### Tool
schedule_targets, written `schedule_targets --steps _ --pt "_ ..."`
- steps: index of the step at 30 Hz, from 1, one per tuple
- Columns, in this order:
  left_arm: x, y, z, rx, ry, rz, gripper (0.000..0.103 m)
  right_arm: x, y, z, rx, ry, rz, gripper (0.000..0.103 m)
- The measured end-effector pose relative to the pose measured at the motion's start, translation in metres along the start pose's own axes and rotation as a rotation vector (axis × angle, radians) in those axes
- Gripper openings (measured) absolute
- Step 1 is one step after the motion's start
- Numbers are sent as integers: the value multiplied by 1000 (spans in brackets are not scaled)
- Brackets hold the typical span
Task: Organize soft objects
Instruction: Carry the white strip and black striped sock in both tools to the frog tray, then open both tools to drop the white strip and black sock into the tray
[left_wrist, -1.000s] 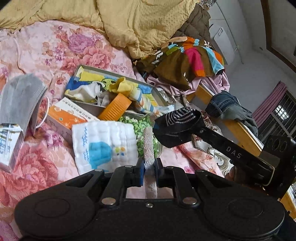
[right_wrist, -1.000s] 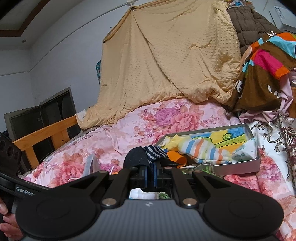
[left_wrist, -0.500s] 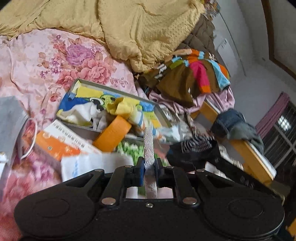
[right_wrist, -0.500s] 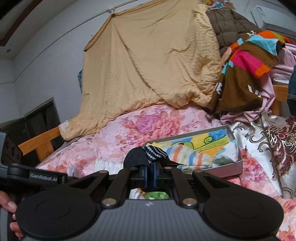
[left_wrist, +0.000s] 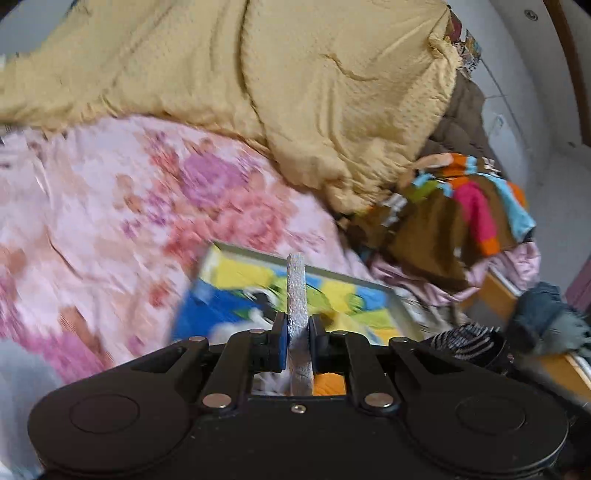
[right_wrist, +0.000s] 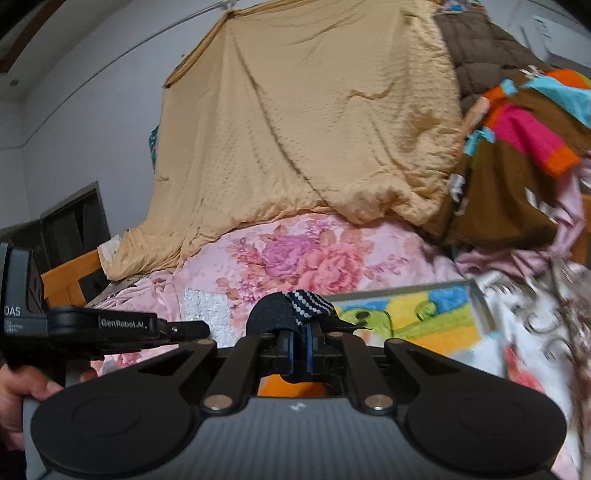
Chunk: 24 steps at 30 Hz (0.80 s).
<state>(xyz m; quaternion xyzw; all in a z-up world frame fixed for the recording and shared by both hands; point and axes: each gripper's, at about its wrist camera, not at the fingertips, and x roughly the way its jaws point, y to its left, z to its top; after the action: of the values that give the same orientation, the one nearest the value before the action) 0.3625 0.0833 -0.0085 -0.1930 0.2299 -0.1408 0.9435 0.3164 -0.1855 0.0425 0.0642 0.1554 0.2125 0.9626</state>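
Note:
My left gripper (left_wrist: 297, 325) is shut on a thin grey-white strip of soft cloth (left_wrist: 296, 284) that stands up between its fingers. My right gripper (right_wrist: 300, 343) is shut on a dark sock with a white-dotted cuff (right_wrist: 291, 310). That sock also shows at the right edge of the left wrist view (left_wrist: 469, 343). Both grippers hover just in front of a grey tray (left_wrist: 258, 254) with a colourful yellow, blue and green lining, which lies on the floral bed cover. The tray also shows in the right wrist view (right_wrist: 480, 310). The left gripper's body shows at the left of the right wrist view (right_wrist: 125, 325).
A large yellow quilt (left_wrist: 258, 92) is heaped behind the tray. A pile of brown and multicoloured clothes (left_wrist: 461, 214) lies at the right. The pink floral bed cover (left_wrist: 110, 221) spreads to the left. A wooden bed frame (right_wrist: 70, 273) is at the far left.
Both grippers have tilted up and moved toward the tray, each still holding its cloth. The boxes, towel and mask at the front have dropped out of the left wrist view.

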Motion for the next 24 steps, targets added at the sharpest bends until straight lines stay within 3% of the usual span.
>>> schedule_targets --steps 11,18,24 --pt "36 50 -8 -52 15 -4 12 85 32 6 5 101 8 8" --pt "57 56 -8 -43 0 -51 12 131 27 11 32 203 -19 10" --pt "78 67 -19 -65 50 -19 15 156 18 7 31 273 -75 12"
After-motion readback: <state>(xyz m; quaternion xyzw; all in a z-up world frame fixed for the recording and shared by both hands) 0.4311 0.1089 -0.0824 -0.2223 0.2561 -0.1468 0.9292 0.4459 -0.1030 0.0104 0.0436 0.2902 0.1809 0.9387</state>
